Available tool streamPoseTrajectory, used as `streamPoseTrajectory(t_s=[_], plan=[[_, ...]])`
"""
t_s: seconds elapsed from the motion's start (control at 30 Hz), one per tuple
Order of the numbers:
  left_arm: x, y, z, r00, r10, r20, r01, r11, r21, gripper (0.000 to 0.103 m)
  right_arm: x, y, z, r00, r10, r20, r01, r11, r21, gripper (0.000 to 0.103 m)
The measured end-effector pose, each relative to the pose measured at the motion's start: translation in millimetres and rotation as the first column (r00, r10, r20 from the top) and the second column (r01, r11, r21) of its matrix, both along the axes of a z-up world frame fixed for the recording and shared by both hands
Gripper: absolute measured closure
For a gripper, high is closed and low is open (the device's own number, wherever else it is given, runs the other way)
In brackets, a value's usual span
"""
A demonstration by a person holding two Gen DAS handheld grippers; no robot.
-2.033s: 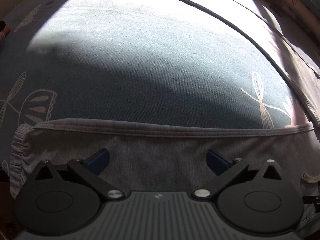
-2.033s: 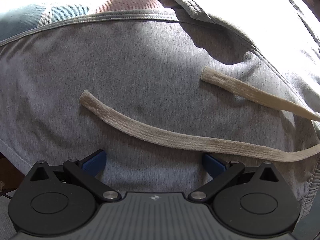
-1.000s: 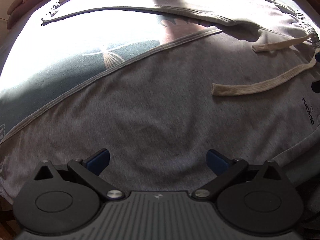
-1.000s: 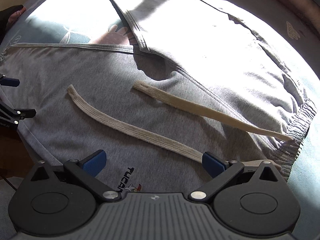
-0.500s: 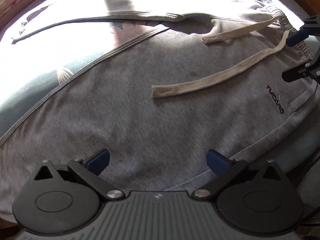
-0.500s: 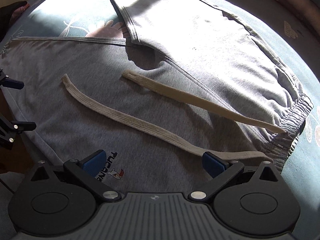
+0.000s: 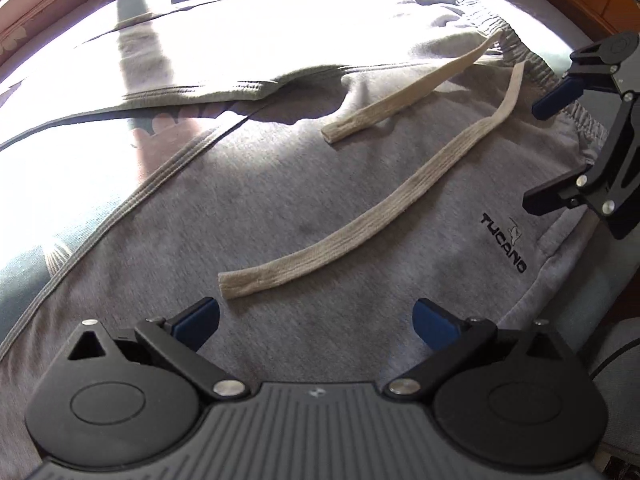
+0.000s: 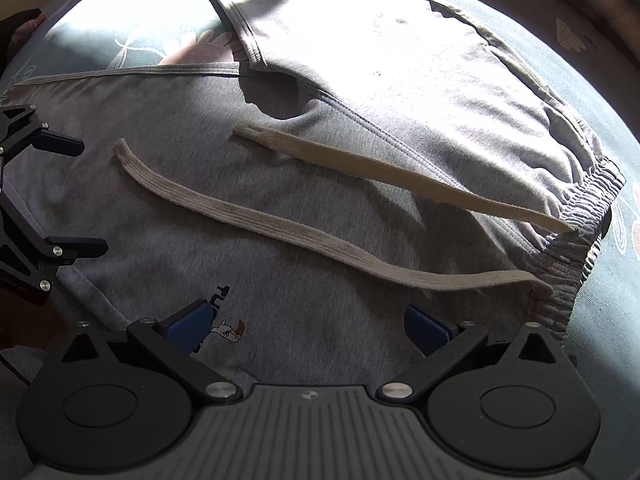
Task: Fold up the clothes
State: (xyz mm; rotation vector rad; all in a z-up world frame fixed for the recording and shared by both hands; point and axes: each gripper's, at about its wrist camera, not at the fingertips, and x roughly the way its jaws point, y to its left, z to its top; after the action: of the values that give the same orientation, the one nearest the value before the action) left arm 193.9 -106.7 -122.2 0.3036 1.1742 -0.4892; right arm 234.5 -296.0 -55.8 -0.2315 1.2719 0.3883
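Surface: a bed under a teal sheet with a pale floral print, part in hard sunlight, part in shade.

Nearest, the left claw hangs over the grey shorts, blue pads wide apart, nothing between them. The right claw is likewise spread and empty, poised over the same garment near its waistband.

The shorts lie flat on the sheet, front up. A black "TUCANO" logo sits near the hem closest to the left claw; in the right view a small bird emblem shows just beside the right claw's left pad.

Two cream drawstrings lie loose across the fabric — the long cord reaching from the waistband toward the left claw, the short cord beyond it. They run roughly side by side, apart.

Farther off, the second leg lies in full sun, its hem overlapping the nearer leg.

Each claw appears at the edge of the other's view — the right one at the waistband side, the left one opposite.
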Motion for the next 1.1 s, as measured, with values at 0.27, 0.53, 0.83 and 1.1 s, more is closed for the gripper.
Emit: streamPoseTrajectory(t_s=[0.27, 0.53, 0.83, 1.1], plan=[[-0.8, -12.0, -4.1, 0.999, -0.033, -0.032, 0.033, 0.999, 0.007, 0.001, -0.1, -12.8, -0.1, 1.0, -0.014, 0.006, 0.015, 1.0, -0.026, 0.0], [106.3, 12.7, 42.3, 0.976, 0.033, 0.214, -0.024, 0.999, -0.045, 0.001, 9.3, -14.1, -20.3, 0.998, -0.021, -0.051, 0.02, 1.0, -0.025, 0.0], [241.6, -6.1, 19.5, 0.968, 0.013, 0.252, 0.022, 0.99, -0.139, 0.001, 20.8, -20.1, -42.6, 0.985, -0.084, -0.152, 0.079, 0.996, -0.036, 0.0], [234.1, 32.2, -7.5, 0.995, 0.064, 0.07, -0.054, 0.988, -0.146, 0.001, 18.9, -20.1, -43.8, 0.983, -0.123, -0.135, 0.119, 0.992, -0.037, 0.0]])
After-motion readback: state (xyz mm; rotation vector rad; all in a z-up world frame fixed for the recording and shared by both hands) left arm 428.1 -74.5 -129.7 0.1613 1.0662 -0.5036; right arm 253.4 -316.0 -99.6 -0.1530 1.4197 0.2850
